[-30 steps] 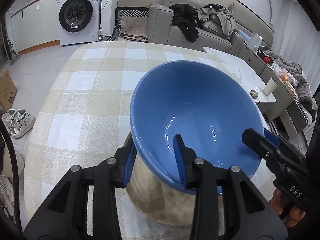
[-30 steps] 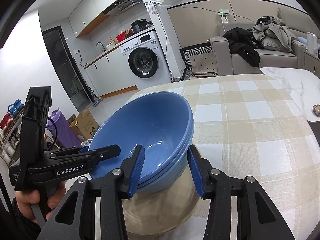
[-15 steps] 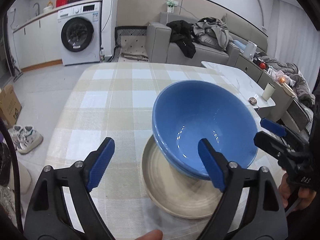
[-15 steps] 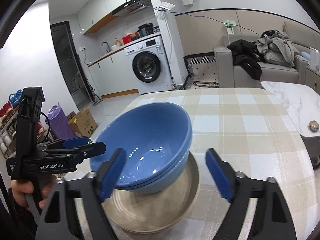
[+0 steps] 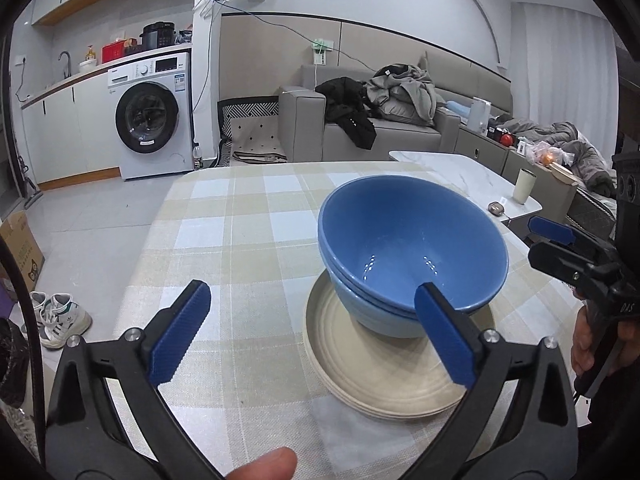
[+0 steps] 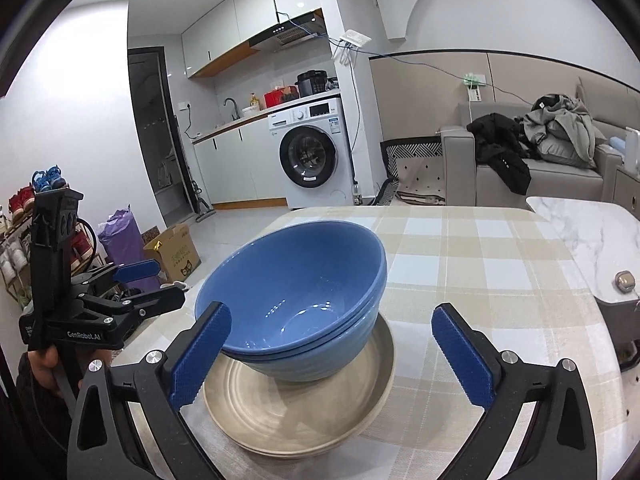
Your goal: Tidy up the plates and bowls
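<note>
Two nested blue bowls (image 5: 412, 248) sit on a small stack of beige plates (image 5: 380, 376) on the checked tablecloth. The bowls (image 6: 300, 300) and plates (image 6: 296, 416) also show in the right wrist view. My left gripper (image 5: 312, 336) is open and empty, drawn back from the stack on its left side. My right gripper (image 6: 332, 356) is open and empty, drawn back on the stack's near side. The right gripper shows at the right edge of the left wrist view (image 5: 560, 248); the left gripper shows at the left of the right wrist view (image 6: 132, 284).
The checked tablecloth (image 5: 240, 232) covers the round table. A marble side table (image 5: 460, 172) with a cup (image 5: 524, 186) stands to the right. A sofa (image 5: 380, 136) with clothes and a washing machine (image 5: 150, 120) are behind. Shoes (image 5: 60, 316) lie on the floor.
Both grippers let go of the blue bowls, opened wide and pulled back. The bowls now rest on the plate stack.
</note>
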Motion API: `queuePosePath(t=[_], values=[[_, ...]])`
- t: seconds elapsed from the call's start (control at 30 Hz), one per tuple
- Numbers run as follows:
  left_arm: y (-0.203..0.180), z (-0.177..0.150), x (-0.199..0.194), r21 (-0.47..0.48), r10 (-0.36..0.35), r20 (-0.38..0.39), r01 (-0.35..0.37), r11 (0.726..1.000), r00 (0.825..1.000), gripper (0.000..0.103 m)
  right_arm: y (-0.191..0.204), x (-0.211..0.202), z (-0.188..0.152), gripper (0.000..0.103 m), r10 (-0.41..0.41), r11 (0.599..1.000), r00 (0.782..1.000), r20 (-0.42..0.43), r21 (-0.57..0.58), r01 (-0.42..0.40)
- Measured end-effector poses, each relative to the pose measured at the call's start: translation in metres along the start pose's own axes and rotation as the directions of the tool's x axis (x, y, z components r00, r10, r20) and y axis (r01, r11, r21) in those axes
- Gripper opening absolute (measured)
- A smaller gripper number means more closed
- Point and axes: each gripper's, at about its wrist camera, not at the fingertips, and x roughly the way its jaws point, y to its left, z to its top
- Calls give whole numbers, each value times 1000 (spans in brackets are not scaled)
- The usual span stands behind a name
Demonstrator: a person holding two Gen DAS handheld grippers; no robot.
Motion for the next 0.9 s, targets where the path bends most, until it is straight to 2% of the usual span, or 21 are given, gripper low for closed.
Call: queuePosePath(t=[0.43,0.57,0.77,0.9], values=[[10,-24,-2,-14,-41,67,42,999,997,102,9,-10,-22,102,42,996,998,39,-76,-39],[8,-28,-2,12,-34,87,33,999,996,102,11,-10,-30,102,51,996,998,42,-82,-47],[11,-34,1,-19,-41,106,43,999,994,102,6,-8,-35,102,46,996,998,53,-74,-42],[10,-39,7,-6,-31,114,32,999,993,102,3,-8,-41,102,45,996,998,54,-82,-40]])
